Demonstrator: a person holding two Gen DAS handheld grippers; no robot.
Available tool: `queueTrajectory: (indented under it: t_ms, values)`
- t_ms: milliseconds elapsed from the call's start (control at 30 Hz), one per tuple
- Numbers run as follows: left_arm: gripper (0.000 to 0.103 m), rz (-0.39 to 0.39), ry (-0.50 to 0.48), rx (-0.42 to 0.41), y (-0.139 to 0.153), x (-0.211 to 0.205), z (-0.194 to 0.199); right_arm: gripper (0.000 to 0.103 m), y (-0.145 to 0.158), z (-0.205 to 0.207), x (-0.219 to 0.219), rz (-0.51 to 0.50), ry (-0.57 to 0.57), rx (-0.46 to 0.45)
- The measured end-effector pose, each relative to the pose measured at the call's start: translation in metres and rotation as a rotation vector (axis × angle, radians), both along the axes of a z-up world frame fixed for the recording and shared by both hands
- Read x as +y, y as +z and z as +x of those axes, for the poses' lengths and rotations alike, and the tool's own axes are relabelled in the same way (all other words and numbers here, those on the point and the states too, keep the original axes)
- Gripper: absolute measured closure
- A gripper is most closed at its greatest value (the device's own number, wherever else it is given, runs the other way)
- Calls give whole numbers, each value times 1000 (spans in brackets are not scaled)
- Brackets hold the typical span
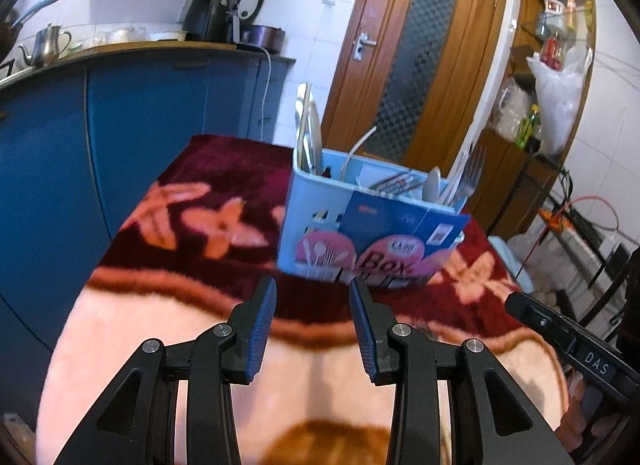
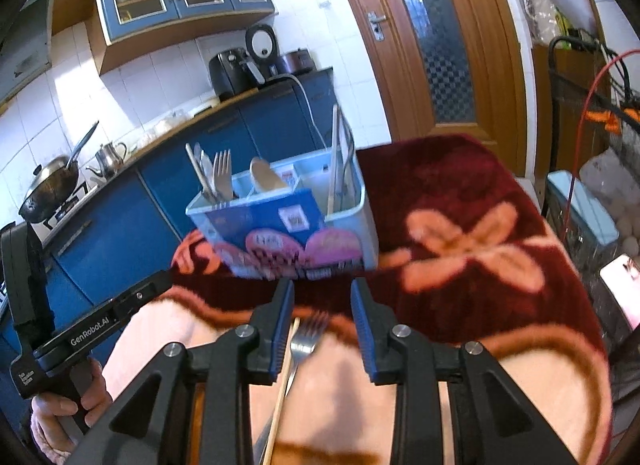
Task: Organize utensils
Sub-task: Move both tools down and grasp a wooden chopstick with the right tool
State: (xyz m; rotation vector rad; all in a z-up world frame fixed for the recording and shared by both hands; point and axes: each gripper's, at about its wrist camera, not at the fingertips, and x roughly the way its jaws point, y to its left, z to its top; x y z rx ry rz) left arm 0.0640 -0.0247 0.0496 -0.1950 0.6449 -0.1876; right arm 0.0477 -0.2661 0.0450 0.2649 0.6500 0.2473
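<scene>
A fork (image 2: 306,339) and a chopstick (image 2: 282,389) lie lengthwise under the gaping, empty right gripper (image 2: 322,305), nearer its left finger, tines toward the utensil box (image 2: 280,221) ahead; the left gripper (image 1: 313,301), likewise spread, holds nothing.

Both wrist cameras are looking forward, low over the blanket-covered tabletop (image 1: 180,225). They are sharing the nearby utensil box (image 1: 372,225) (image 2: 288,225), the left camera viewing from its left, the right from its right.

black jaws, ribbed blue pads (image 1: 264,329)
</scene>
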Motion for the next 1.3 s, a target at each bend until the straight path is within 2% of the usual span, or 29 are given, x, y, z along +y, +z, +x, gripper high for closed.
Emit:
queueTrajectory:
  t_ms: [467,800,967,1133,1300]
  values:
    - [64,0,17,50,-15,13,-17,70,-34,-21,23,-16,79,126]
    - [64,-3,19,63,-20,16,-28,70,-47,-27,42,-37,131,169]
    - [64,-7,21,63,-21,19,-31,79,-54,-25,49,-57,139,193]
    - [64,-13,23,69,-22,21,-33,94,-59,-22,50,-58,150,209]
    - [64,-13,14,74,-22,20,-32,97,-58,-23,49,-42,153,201]
